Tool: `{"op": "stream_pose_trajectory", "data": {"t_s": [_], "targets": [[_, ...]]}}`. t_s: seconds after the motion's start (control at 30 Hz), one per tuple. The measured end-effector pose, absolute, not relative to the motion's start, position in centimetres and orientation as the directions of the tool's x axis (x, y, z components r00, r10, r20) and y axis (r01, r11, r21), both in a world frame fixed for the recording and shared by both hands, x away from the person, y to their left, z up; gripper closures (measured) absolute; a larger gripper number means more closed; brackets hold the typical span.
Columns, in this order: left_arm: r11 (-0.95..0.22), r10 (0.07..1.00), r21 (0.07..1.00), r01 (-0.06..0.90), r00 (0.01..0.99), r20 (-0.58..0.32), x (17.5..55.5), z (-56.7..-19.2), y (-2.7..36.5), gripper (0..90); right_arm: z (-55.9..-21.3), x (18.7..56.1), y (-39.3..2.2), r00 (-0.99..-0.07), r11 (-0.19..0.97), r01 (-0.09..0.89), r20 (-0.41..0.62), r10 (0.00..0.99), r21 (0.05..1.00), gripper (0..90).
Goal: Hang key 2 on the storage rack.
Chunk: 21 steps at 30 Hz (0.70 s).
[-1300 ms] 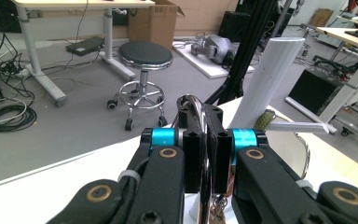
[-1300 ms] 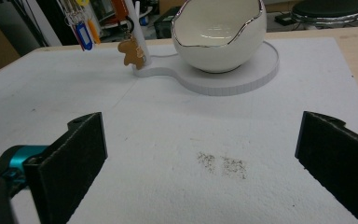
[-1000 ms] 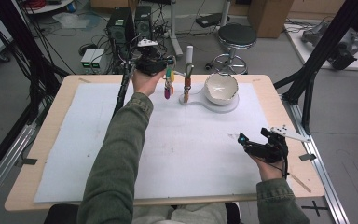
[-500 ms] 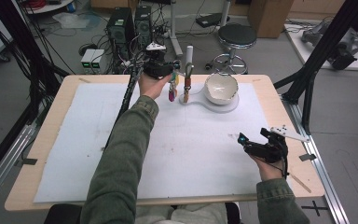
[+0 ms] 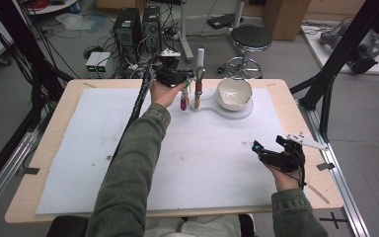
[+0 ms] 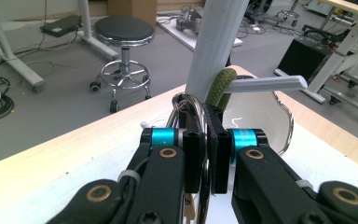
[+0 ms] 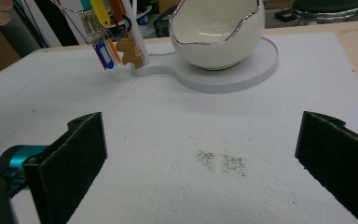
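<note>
Up top, the left claw (image 6: 206, 154) pinches a key ring (image 6: 186, 103); the right claw (image 7: 200, 158) gapes wide, empty.

Even, soft indoor light; faint shadows; slightly grainy, soft-focused frames.

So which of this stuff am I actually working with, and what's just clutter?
In play:
- key bunch gripped by left gripper
- white stand with hook
- white bowl
- right gripper, open, idle

Lying about:
- stool
- computer towers
- floor cables
</note>
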<state>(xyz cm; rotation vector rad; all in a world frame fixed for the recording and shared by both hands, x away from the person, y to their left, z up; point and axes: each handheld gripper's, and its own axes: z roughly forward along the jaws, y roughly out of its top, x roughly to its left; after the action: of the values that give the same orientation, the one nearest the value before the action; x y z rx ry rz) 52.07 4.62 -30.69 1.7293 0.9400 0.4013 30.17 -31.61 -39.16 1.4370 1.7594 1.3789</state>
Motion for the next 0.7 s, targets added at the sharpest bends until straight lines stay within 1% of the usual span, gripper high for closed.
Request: {"op": "stream_pose_trajectory", "data": {"t_s": [0.23,0.4,0.53,0.57,0.6,0.7], "targets": [[-0.113,0.76,0.902,0.418,0.621,-0.192,52.1,-32.1,5.0,86.7,-39.3,30.2,-31.6,-0.33,-0.064,0.437,0.226,0.917,0.897,1.1],[-0.115,0.758,0.902,0.417,0.623,-0.192,52.0,-32.3,5.0,86.6,-39.4,30.3,-31.6,-0.329,-0.062,0.438,0.224,0.917,0.897,1.1],[-0.114,0.756,0.894,0.434,0.621,-0.205,52.2,-32.3,5.2,85.4,-39.4,30.3,-31.6,-0.328,-0.07,0.444,0.235,0.915,0.893,1.1],[-0.107,0.753,0.893,0.437,0.622,-0.214,52.2,-32.3,5.3,81.7,-39.4,30.3,-31.6,-0.329,-0.069,0.444,0.234,0.915,0.894,1.1],[-0.101,0.752,0.894,0.438,0.621,-0.22,52.1,-32.2,5.4,75.4,-39.4,30.3,-31.6,-0.33,-0.068,0.443,0.233,0.915,0.894,1.1],[-0.091,0.754,0.904,0.418,0.622,-0.212,52.0,-31.7,5.7,67.3,-39.5,30.3,-31.6,-0.331,-0.068,0.441,0.233,0.914,0.895,1.1]]}}
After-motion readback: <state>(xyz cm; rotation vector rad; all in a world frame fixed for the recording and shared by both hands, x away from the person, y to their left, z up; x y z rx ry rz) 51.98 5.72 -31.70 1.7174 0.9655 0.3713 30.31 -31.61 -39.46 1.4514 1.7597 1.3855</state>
